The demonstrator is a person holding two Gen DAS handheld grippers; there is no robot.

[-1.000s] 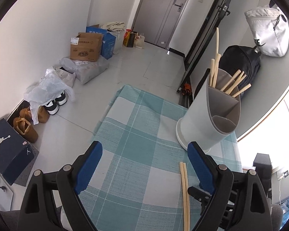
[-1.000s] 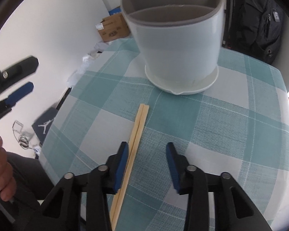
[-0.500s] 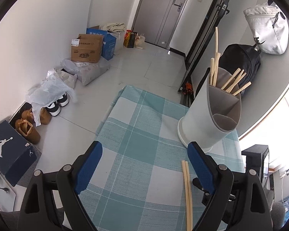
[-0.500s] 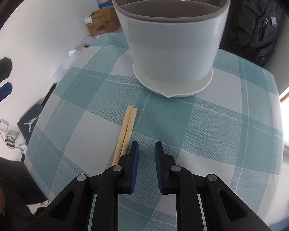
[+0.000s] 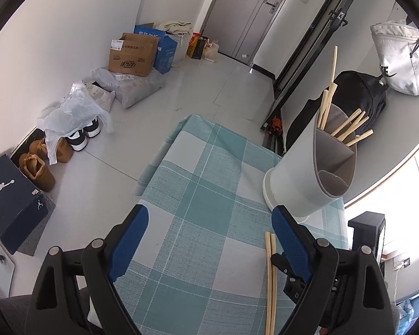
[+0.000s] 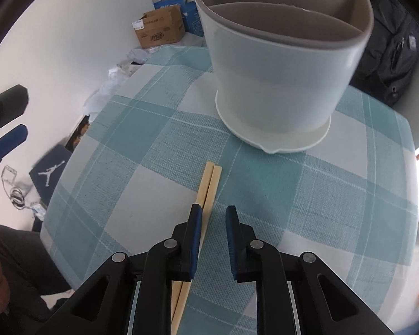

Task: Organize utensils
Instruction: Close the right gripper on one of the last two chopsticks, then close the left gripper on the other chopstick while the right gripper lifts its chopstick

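Hard to see the near ends of the chopstick pair (image 6: pixel 208 188): in the right wrist view they ran under the right gripper (image 6: pixel 212 217) and got cut off by its black body, and in the left wrist view they ran off the bottom edge. The pair lay flat and side by side on the teal checked tablecloth (image 6: pixel 335 195), far tips just short of the white utensil holder (image 6: pixel 276 83), not touching its base. The holder's back compartment was mostly out of the right view, but the left view showed more chopsticks (image 5: pixel 346 128) leaning in it. The front compartment's floor was hidden in both views.

Compared with half a second earlier, the right gripper's jaws had spread from nearly pinched to a small gap, gripping nothing. Its left blue pad (image 6: pixel 196 223) now sat right over the pair, where before the sticks lay off to the left of it. The left gripper (image 5: pixel 209 234) stayed wide open and empty over the cloth, and the holder hadn't moved.
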